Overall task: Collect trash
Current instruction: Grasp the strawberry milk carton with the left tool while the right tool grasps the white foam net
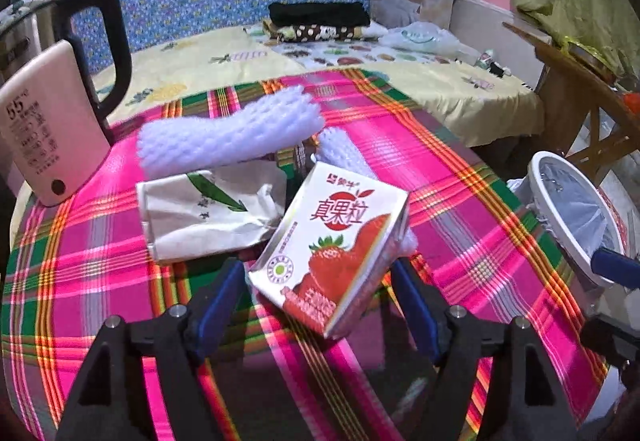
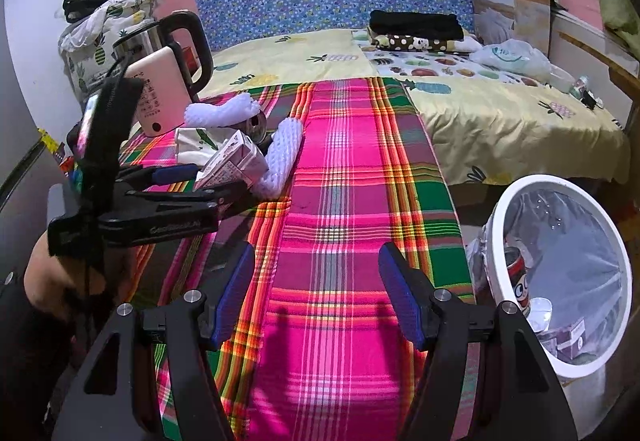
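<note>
A strawberry milk carton [image 1: 332, 241] lies tilted on the pink plaid cloth, leaning on a white foam net [image 1: 344, 153]. My left gripper [image 1: 318, 273] is open around it, one blue pad at each side and a thin gap at the left pad. From the right wrist view the carton [image 2: 236, 161] sits between the left gripper's fingers [image 2: 176, 173]. Behind it lie a crumpled paper bag [image 1: 208, 213] and a longer foam net [image 1: 228, 133]. My right gripper [image 2: 318, 297] is open and empty over bare cloth, left of the white lined bin [image 2: 500, 225].
A pink kettle [image 1: 52, 121] stands at the table's left. A can [image 2: 256, 125] lies behind the foam nets. The bin holds a red-and-white can [image 2: 518, 277] and small cartons. A bed with folded clothes [image 2: 416, 25] is beyond the table. A wooden chair [image 1: 568, 81] stands far right.
</note>
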`<state>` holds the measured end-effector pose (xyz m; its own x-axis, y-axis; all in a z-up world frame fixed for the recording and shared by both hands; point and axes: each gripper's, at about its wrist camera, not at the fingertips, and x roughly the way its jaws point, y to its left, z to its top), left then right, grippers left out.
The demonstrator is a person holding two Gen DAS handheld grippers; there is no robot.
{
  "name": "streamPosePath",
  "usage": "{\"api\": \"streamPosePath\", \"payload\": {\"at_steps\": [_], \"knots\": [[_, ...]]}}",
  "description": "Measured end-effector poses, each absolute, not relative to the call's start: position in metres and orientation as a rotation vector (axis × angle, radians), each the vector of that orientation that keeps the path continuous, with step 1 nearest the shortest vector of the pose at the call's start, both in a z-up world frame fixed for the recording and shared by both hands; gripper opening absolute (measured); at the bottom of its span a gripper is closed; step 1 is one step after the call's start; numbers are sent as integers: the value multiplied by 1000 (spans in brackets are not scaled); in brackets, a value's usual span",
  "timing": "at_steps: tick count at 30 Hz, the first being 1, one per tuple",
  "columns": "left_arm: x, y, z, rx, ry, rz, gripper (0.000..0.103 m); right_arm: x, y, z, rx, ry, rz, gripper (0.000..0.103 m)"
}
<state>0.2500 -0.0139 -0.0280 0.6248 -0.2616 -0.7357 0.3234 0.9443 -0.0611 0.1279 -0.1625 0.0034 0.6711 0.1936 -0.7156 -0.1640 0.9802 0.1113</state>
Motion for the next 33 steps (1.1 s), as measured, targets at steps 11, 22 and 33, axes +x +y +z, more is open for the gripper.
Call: {"api": "streamPosePath", "payload": {"at_steps": [11,22,33], "knots": [[230,0,-28,7,849,-218,71,138,-160,2,34,832,203,66],[196,49,-28,-69,836,-33,70,162,-142,0,63,851,231,66],[186,81,-32,-212,814,-75,73,202,-113,-10,49,874,245,65]]}}
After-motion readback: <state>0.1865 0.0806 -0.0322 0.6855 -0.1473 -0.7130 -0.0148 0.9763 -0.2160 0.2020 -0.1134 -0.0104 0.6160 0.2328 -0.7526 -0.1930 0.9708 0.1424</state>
